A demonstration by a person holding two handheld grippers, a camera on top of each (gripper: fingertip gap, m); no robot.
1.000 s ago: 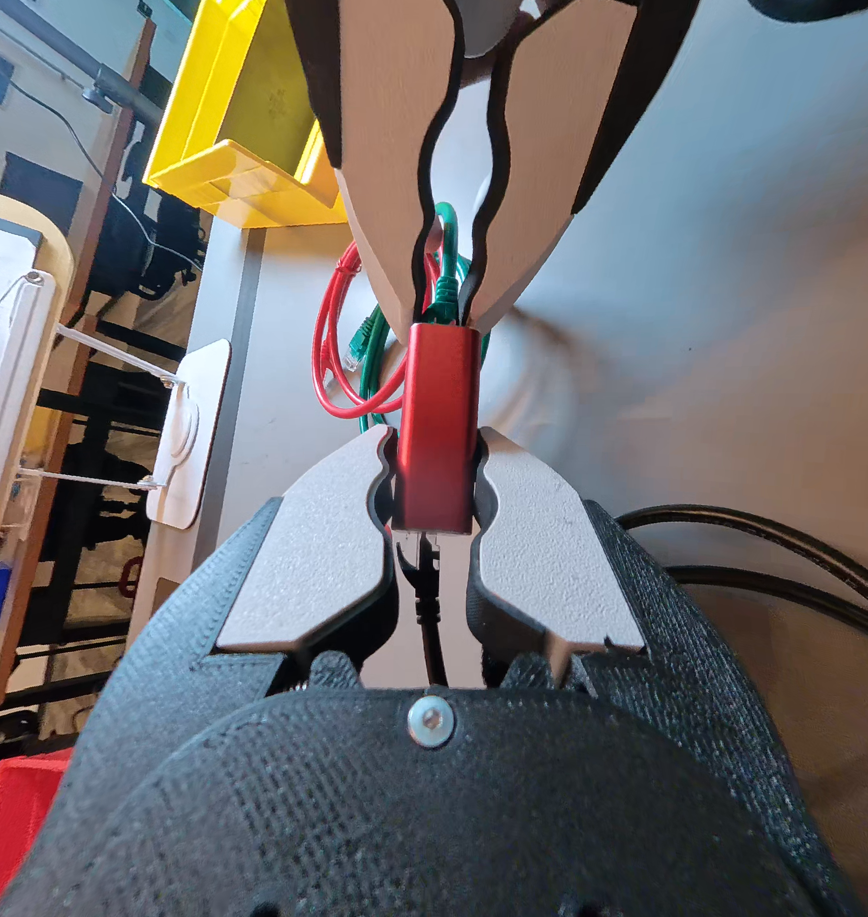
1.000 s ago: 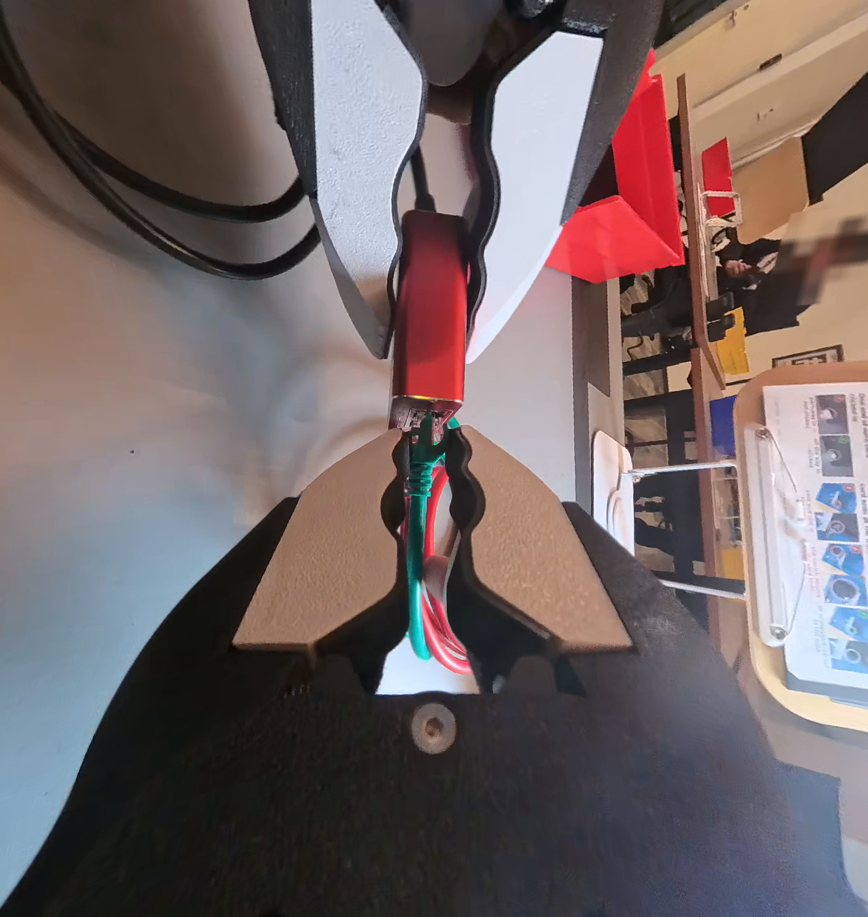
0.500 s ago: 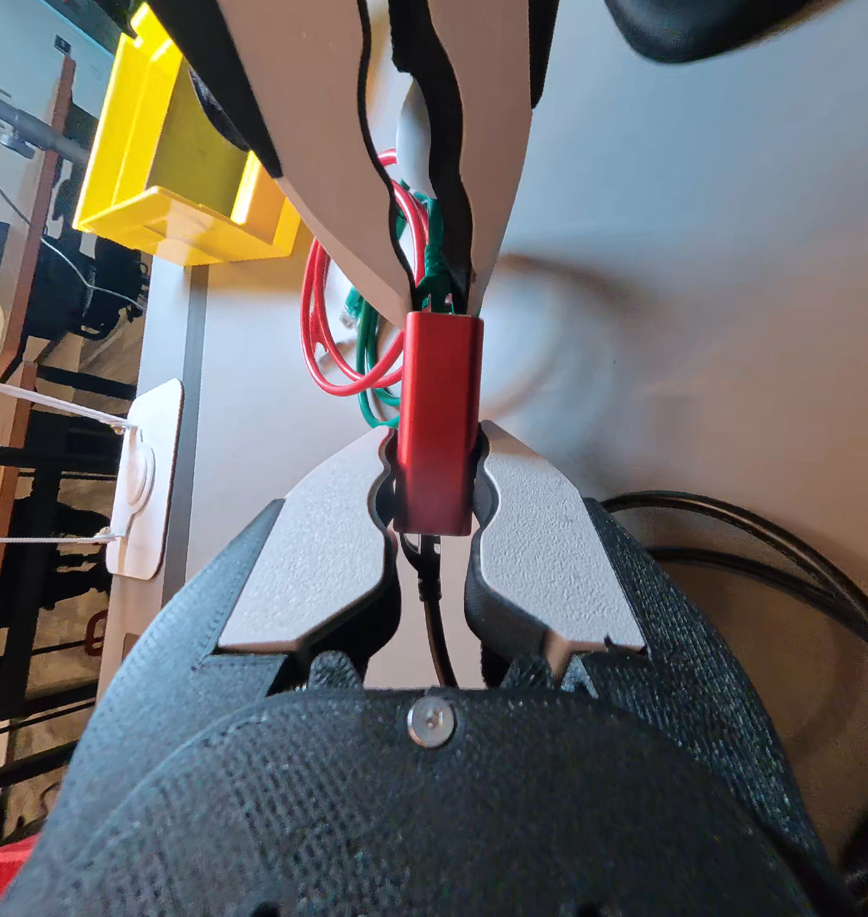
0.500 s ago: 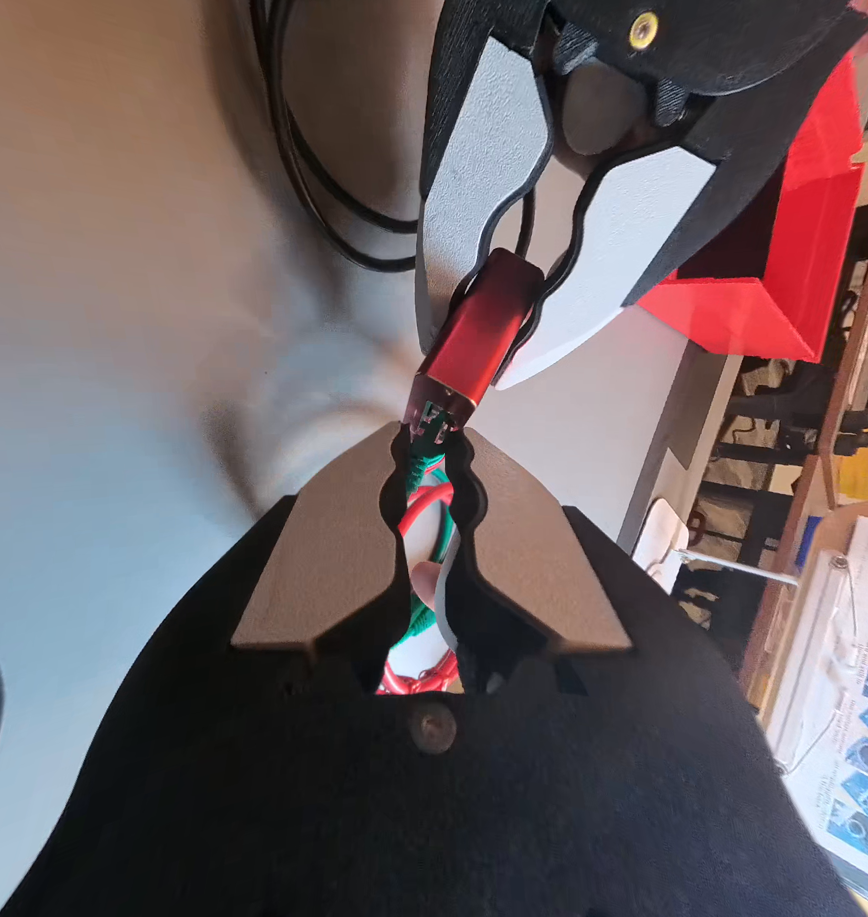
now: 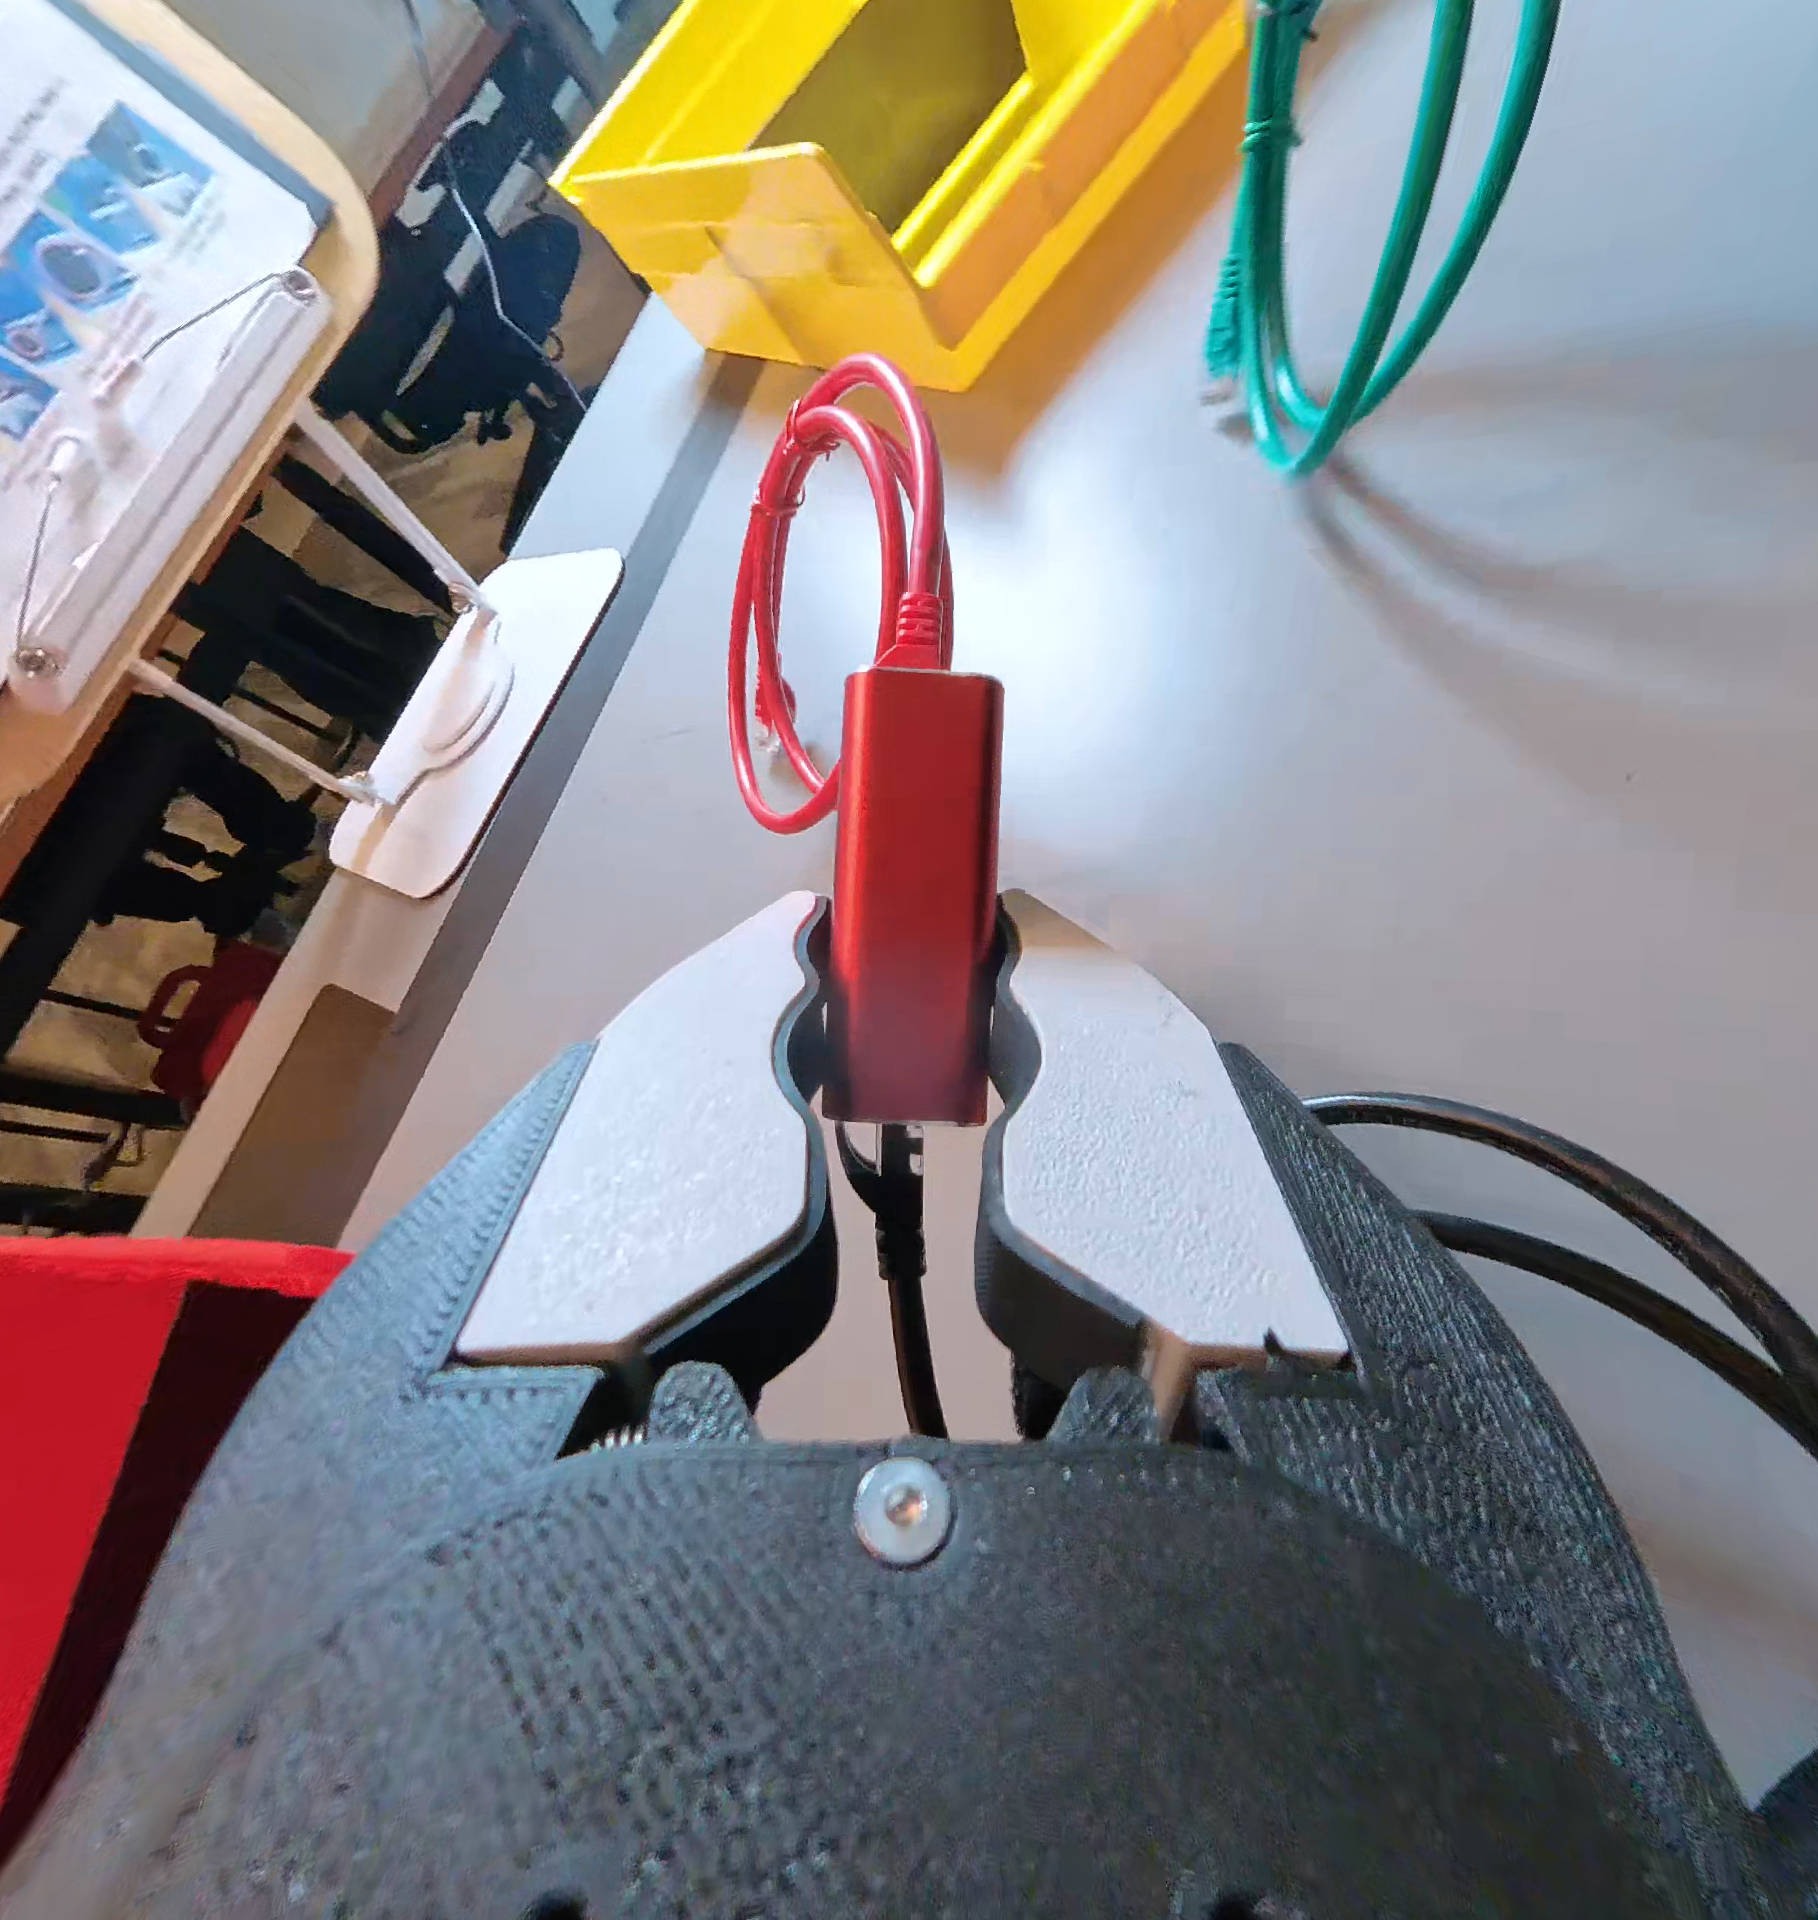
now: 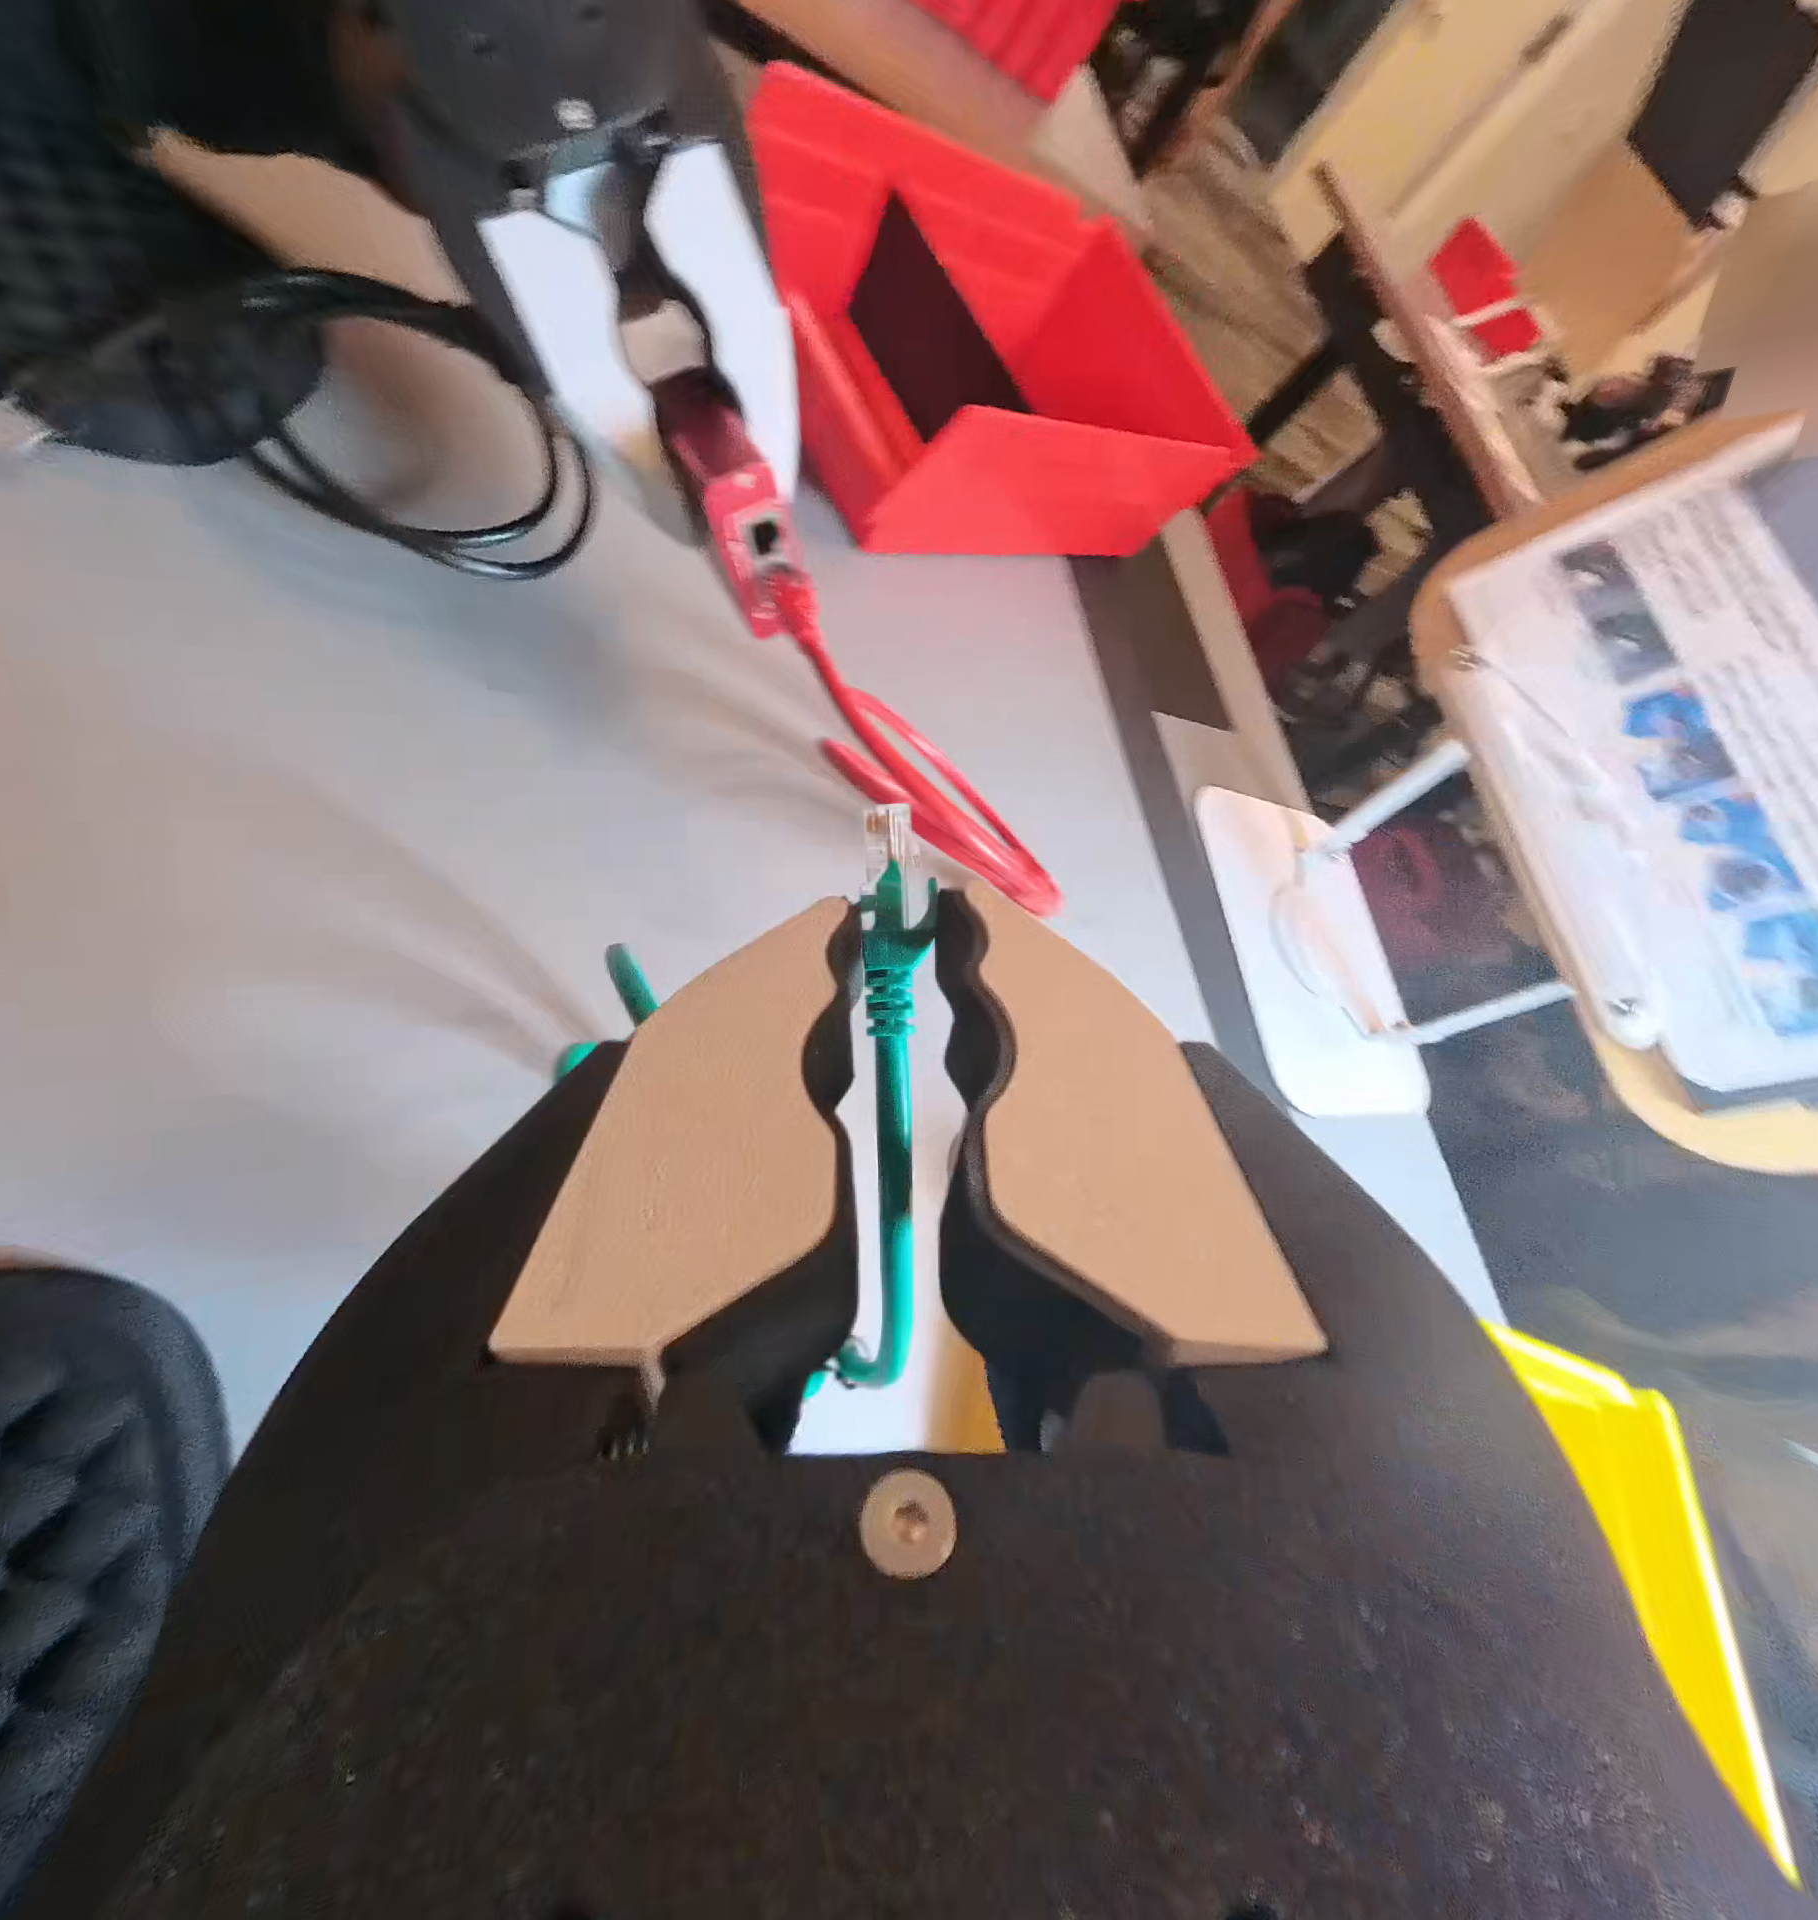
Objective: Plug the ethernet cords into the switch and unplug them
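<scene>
Switch (image 5: 915, 894), a slim red block, sits clamped between the left gripper's (image 5: 910, 925) fingertips with the red ethernet cord (image 5: 920, 613) plugged into its far end, while the right gripper (image 6: 897, 909) pinches the unplugged green ethernet cord's (image 6: 892, 997) boot, well apart.

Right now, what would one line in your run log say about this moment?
left gripper: shut on red switch | red cord: plugged in | right gripper: shut on green cord, unplugged | phase: unplugging
</scene>
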